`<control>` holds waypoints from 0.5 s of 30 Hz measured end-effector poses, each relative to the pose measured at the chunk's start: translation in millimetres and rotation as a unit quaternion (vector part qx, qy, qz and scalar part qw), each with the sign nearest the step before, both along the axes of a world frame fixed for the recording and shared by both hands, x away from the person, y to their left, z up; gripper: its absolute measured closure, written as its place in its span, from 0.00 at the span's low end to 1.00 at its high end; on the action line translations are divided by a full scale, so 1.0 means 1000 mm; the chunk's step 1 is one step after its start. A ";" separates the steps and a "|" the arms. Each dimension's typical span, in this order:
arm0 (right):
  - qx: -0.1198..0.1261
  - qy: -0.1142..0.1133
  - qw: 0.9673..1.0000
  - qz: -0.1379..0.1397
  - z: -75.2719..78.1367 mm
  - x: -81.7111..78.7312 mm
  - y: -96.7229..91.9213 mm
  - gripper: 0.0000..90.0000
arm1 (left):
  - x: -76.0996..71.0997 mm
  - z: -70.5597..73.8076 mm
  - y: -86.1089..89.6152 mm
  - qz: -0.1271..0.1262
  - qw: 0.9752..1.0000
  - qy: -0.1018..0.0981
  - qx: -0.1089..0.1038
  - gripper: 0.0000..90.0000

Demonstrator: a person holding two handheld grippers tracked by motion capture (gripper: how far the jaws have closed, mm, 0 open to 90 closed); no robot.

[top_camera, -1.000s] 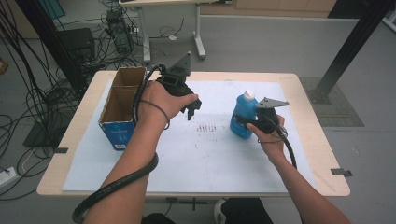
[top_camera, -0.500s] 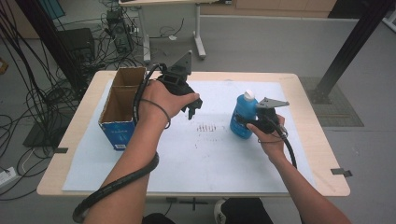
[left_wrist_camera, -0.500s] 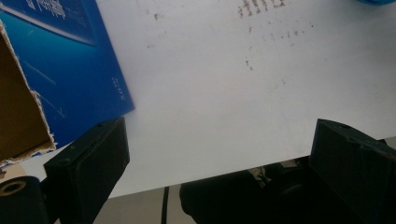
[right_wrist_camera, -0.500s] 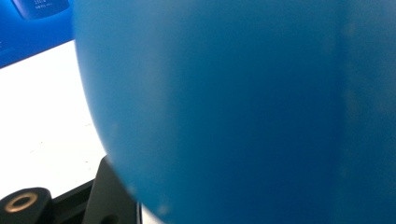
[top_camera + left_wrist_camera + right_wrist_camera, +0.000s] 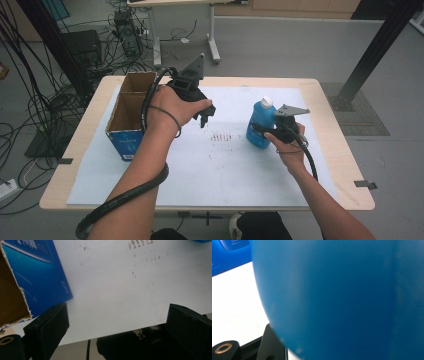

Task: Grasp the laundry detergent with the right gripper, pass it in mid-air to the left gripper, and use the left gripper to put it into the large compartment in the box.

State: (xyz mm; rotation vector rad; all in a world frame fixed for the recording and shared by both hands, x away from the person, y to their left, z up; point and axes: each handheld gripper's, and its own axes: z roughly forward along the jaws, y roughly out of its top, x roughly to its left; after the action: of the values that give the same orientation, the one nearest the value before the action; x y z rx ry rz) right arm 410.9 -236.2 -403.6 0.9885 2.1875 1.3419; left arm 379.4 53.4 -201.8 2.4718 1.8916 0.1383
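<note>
On the white sheet at the right of the surface [image 5: 330,90], a blue bottle [image 5: 260,127] with a white cap [image 5: 267,102] stands upright, the right gripper [image 5: 261,131] clamped on its lower body. In the right gripper view the bottle's rounded blue wall presses close to the camera, with one black jaw showing at its lower left edge; the jaws look closed about as far as the bottle lets them.

The bottle appears to be smooth plastic, likely stiff enough to take a firm squeeze but slick, and it may be weighty if it is full, which cannot be told from here. The broad middle of the body, below the shoulder, looks the safest place to hold; a grip near the cap would probably let it swing or tip.

The left gripper [image 5: 207,114] hangs above the sheet near the centre, its jaws wide apart with nothing between them, as the left gripper view shows over bare white paper. Faint brown marks [image 5: 222,136] dot the sheet between the two grippers. At the left edge stands an open cardboard box [image 5: 125,117] with blue printed sides, well apart from the bottle. Beyond the surface, cables and a second table's legs cross the grey floor.
</note>
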 end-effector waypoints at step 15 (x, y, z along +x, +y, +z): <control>-0.002 -0.001 1.000 0.003 0.000 0.000 0.000 0.51 | 0.001 0.001 0.000 -0.002 1.000 0.000 0.001 0.06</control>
State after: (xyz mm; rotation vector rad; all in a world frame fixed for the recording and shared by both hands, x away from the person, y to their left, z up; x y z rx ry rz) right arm 411.3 -236.3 -403.3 0.9807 2.1924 1.3394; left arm 380.5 53.1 -200.5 2.4769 1.8873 0.1421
